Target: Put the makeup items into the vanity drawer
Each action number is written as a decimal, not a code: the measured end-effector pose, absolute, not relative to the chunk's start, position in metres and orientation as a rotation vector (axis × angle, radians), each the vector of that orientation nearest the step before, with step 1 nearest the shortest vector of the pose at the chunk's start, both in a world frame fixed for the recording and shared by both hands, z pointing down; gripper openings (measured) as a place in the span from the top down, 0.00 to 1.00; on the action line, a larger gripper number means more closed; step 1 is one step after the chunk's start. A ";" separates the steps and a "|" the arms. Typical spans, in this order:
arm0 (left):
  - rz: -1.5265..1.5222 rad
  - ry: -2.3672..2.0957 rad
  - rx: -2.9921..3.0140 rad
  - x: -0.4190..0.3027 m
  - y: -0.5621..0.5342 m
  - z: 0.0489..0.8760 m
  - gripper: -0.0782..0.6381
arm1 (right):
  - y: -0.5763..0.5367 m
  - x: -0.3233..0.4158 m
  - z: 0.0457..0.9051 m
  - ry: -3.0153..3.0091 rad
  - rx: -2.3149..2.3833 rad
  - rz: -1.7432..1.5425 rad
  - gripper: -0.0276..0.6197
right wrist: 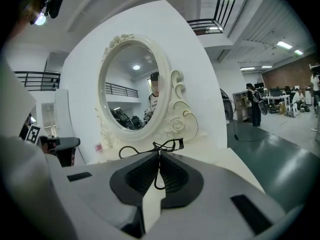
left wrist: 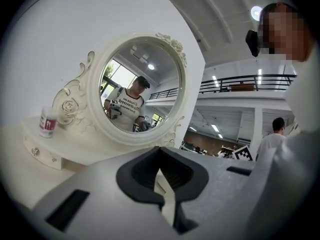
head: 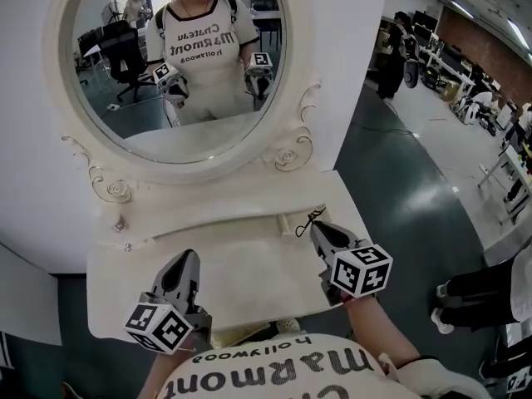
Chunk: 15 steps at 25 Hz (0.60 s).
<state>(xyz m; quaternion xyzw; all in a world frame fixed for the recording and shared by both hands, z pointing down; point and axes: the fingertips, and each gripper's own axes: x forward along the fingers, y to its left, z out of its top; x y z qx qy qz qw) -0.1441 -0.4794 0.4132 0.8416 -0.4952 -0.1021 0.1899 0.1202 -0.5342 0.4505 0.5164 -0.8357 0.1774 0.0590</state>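
A black eyelash curler (head: 308,219) sticks out of my right gripper (head: 317,226), which is shut on its handle loop. It hangs over the right end of the long open drawer (head: 249,225) under the mirror. In the right gripper view the eyelash curler (right wrist: 168,144) lies crosswise just past the fingertips of the right gripper (right wrist: 159,157). My left gripper (head: 190,257) is over the white tabletop (head: 249,277) at the front left, shut and empty. In its own view the left gripper (left wrist: 161,179) has its jaws together. A small pink-labelled bottle (left wrist: 47,123) stands on the shelf at the left.
The oval mirror (head: 179,56) in its ornate white frame rises behind the shelf. A small side drawer with knobs (head: 127,246) sits at the shelf's left. Dark green floor (head: 416,198) lies to the right, where people stand among desks (head: 399,52).
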 end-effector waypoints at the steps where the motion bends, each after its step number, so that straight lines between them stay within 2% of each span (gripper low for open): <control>1: -0.289 -1.405 2.359 -0.142 -0.481 0.412 0.88 | -0.541 0.122 0.450 -2.536 1.549 0.532 0.90; 15: -0.275 -1.605 2.199 -0.157 -0.484 0.421 0.88 | -0.597 0.141 0.518 -2.418 1.236 0.557 0.90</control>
